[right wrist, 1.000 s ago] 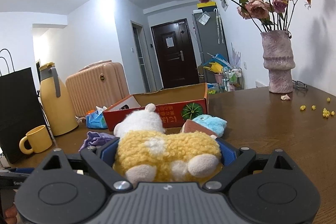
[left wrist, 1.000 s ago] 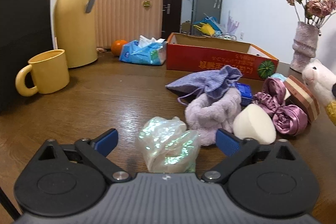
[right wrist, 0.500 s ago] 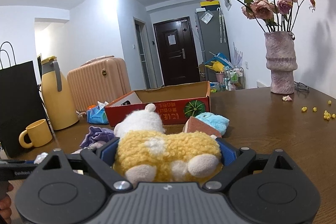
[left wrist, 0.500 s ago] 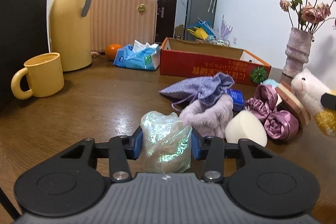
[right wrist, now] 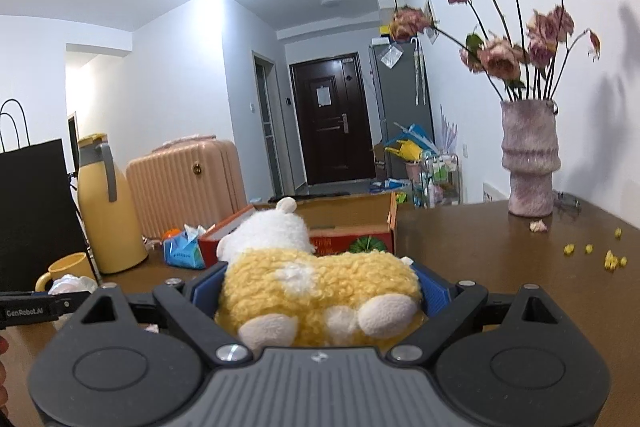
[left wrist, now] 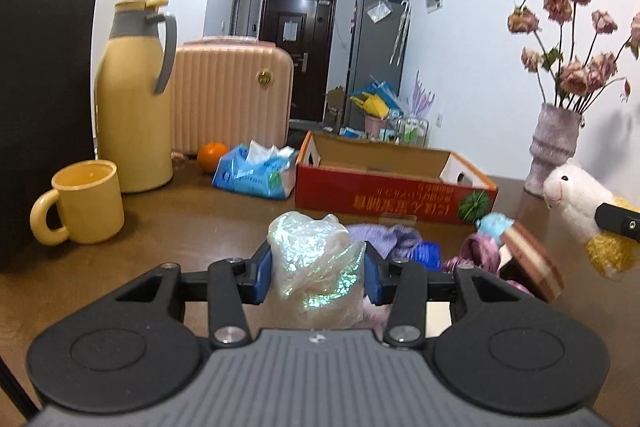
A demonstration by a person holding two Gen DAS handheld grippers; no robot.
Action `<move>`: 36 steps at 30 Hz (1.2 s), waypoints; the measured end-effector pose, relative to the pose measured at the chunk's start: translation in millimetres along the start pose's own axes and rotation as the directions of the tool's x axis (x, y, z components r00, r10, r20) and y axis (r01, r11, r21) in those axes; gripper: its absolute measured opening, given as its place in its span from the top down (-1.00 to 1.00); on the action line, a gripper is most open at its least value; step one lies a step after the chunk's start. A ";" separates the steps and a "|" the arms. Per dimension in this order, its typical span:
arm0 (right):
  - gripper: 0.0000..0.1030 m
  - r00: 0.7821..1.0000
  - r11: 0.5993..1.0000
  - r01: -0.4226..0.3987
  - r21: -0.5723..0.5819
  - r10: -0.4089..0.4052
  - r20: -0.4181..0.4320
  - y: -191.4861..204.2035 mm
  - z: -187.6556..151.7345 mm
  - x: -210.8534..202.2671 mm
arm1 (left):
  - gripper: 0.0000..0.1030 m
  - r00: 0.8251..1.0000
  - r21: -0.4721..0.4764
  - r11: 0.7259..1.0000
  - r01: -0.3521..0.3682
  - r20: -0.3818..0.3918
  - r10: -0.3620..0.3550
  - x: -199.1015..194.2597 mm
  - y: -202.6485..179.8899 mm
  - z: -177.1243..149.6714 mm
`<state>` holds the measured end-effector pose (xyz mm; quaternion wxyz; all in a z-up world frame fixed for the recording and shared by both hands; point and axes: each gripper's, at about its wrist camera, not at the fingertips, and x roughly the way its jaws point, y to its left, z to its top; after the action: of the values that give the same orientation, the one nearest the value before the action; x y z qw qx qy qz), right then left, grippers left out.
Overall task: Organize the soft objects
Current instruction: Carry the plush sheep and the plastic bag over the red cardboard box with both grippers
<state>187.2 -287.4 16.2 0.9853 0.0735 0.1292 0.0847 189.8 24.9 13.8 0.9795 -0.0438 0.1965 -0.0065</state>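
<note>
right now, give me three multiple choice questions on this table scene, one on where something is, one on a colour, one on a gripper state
1. Where is the orange?
A. inside the red box
B. on the table between the suitcase and the tissue pack
C. inside the mug

2. What colour is the mug?
A. yellow
B. green
C. white

3. What is the left gripper doing?
A. standing open over bare table
B. shut on the mug handle
C. shut on an iridescent bag

Answers:
1 B: the orange sits on the table before the suitcase, beside the tissue pack.
2 A: the mug is yellow like the jug behind it.
3 C: the left gripper has just closed, both pads pressing the iridescent bag.
</note>
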 end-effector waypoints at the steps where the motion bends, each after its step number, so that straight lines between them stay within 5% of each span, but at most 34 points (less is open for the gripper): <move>1: -0.82 1.000 1.000 0.003 -0.001 -0.003 0.005 0.5 3.0 0.3 | 0.13 1.000 -0.001 1.000 0.005 0.008 -0.005 -1.0 -1.0 3.2; 20: -0.82 1.000 1.000 0.018 0.024 -0.019 0.020 12.7 42.0 55.2 | 0.13 0.996 -0.028 0.998 0.063 0.063 -0.061 35.3 -29.6 50.1; 36: -0.82 0.999 0.999 0.052 0.016 -0.052 0.011 13.5 68.9 125.3 | 0.13 0.998 -0.080 0.996 0.032 0.063 -0.027 103.4 -33.9 92.6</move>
<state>322.9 -259.4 54.0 0.9873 0.0784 0.1260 0.0575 321.1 -4.3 62.1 0.9823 -0.0866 0.1655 -0.0116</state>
